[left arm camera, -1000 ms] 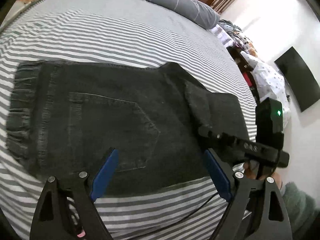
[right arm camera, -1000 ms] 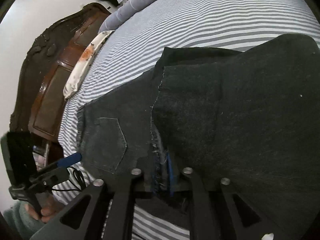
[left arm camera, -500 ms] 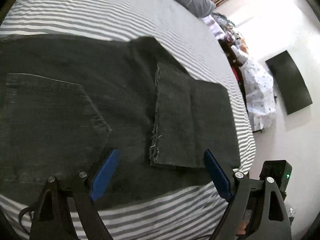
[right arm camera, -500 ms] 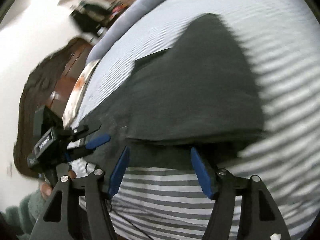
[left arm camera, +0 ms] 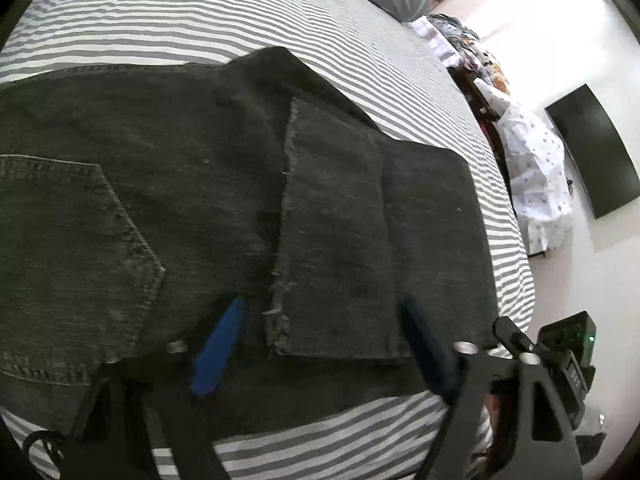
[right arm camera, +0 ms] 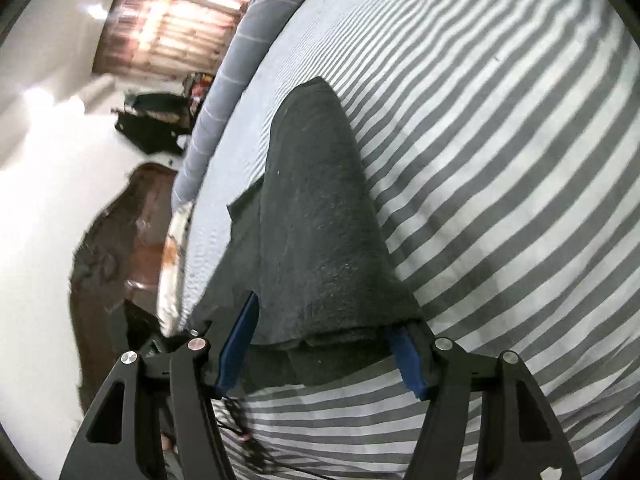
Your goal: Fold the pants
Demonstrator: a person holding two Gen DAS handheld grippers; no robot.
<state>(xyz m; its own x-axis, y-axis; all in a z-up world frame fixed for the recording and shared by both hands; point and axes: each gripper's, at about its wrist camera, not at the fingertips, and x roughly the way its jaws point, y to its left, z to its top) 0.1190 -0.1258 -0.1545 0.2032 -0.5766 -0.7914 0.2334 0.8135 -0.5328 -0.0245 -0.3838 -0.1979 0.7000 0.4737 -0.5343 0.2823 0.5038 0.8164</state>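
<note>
Dark denim pants (left arm camera: pixel 208 216) are laid flat on the bed (left arm camera: pixel 200 16), on a grey/white striped sheet. In the left wrist view the seat w/ back pocket (left arm camera: pixel 76 256) is seen at left; the leg end is folded back over the rest, w/ the frayed hem (left arm camera: pixel 282 240) running top to bottom near frame centre. The fold edge sits at right, close to the mattress edge.

L gripper (left arm camera: pixel 324 344) is held low over the near edge of the pants. Its fingers (left arm camera: pixel 218 346) are set mid-width, one on each side of the folded flap's near corner; jaws have just been closing in. No pinch on the fabric is seen, so it's read as open w/ cloth between.

R gripper (right arm camera: pixel 320 354) is seen from the right wrist view at the folded end of the pants (right arm camera: pixel 316 216). Its fingers (right arm camera: pixel 238 346) are also spread mid-width, straddling the near edge of the folded stack; jaws opened up within the last sec and have since held that width. Pads aren't pressed on the denim, nothing gripped.

A grey bolster pillow (right arm camera: pixel 244 52) is laid along the far side of the bed. A dark wooden headboard (right arm camera: pixel 120 248) is seen at left in the right wrist view, blurred. A black wall-mounted screen (left arm camera: pixel 592 148) is seen at right in the left wrist view, w/ a pile of clothes (left arm camera: pixel 536 184) below it.
</note>
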